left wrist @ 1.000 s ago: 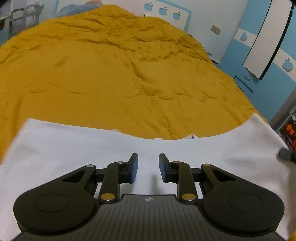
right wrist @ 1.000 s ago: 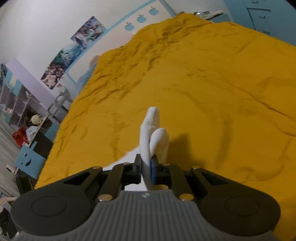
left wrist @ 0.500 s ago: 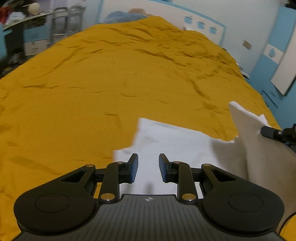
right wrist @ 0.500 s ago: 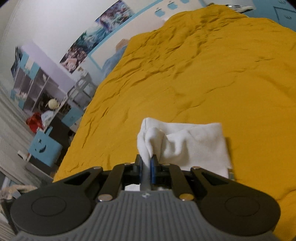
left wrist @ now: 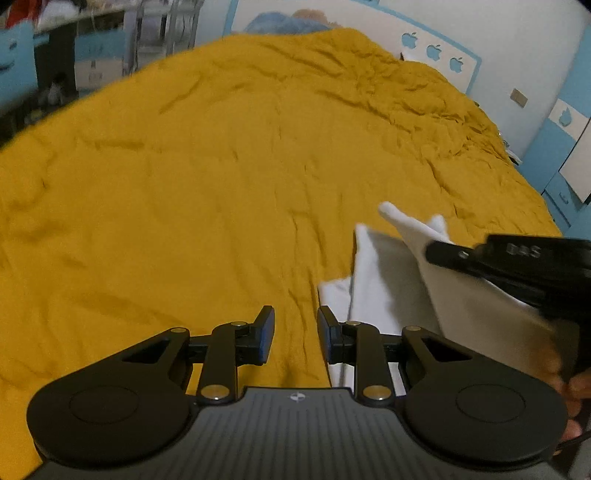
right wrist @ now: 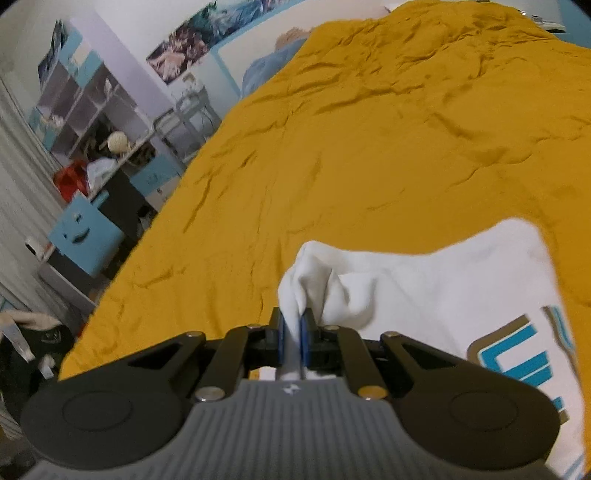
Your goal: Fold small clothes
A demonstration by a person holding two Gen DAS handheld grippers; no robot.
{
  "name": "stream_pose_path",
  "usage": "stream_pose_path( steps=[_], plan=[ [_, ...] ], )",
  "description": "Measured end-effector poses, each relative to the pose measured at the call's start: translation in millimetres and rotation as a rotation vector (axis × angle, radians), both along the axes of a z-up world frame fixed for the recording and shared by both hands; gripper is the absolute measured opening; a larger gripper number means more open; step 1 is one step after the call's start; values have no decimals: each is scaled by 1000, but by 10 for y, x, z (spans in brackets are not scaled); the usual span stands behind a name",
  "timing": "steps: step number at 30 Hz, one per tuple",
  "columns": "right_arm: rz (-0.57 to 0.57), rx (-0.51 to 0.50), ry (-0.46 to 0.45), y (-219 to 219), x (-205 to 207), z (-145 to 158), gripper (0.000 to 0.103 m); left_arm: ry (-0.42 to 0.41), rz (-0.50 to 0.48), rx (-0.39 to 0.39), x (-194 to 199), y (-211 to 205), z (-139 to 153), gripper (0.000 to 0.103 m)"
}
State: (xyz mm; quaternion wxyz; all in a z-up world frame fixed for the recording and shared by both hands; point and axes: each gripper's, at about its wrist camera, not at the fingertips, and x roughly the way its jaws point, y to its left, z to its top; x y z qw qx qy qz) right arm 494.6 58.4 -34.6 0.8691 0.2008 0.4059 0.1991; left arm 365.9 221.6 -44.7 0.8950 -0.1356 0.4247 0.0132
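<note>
A small white shirt (right wrist: 424, 295) with a blue print lies on the mustard-yellow bedspread (right wrist: 369, 147). My right gripper (right wrist: 291, 328) is shut on a bunched edge of the shirt and holds it lifted. In the left wrist view the shirt (left wrist: 376, 280) lies at the right, with its raised flap held by the right gripper (left wrist: 439, 251). My left gripper (left wrist: 293, 332) is open and empty, over the bedspread (left wrist: 221, 184) just left of the shirt's edge.
The bed's left edge drops to a floor with a blue box (right wrist: 85, 236), shelves (right wrist: 85, 107) and clutter. A blue pillow (left wrist: 280, 24) lies at the headboard. Blue cupboards (left wrist: 569, 155) stand at the right of the bed.
My right gripper has carried the shirt's edge leftwards over the rest of the shirt. My left gripper has swung left, off the shirt and over the bare bedspread, staying open.
</note>
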Motion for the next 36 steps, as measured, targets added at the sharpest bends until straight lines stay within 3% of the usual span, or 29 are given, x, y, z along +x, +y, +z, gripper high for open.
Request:
stream_pose_path(
  steps=[6,11,15,27,32,36],
  plan=[
    [10,-66,24,267,103,-274,4,27,-3,-56,47,-3,-231,30],
    [84,-147,59,350,135,-447,5,40,11,-70,-1,25,-303,30],
    [121,-143,66,334,44,-385,20,28,22,-80,-109,38,-245,30],
    [224,-125,-115,-90,-1117,320,22,-5,40,-141,-790,-77,29,40],
    [206,-129,-141,-461,-1562,346,28,-8,40,-196,-1035,-99,35,43],
    [161,-169,-117,-811,-1824,214,35,-27,35,-269,-1195,-113,30,56]
  ],
)
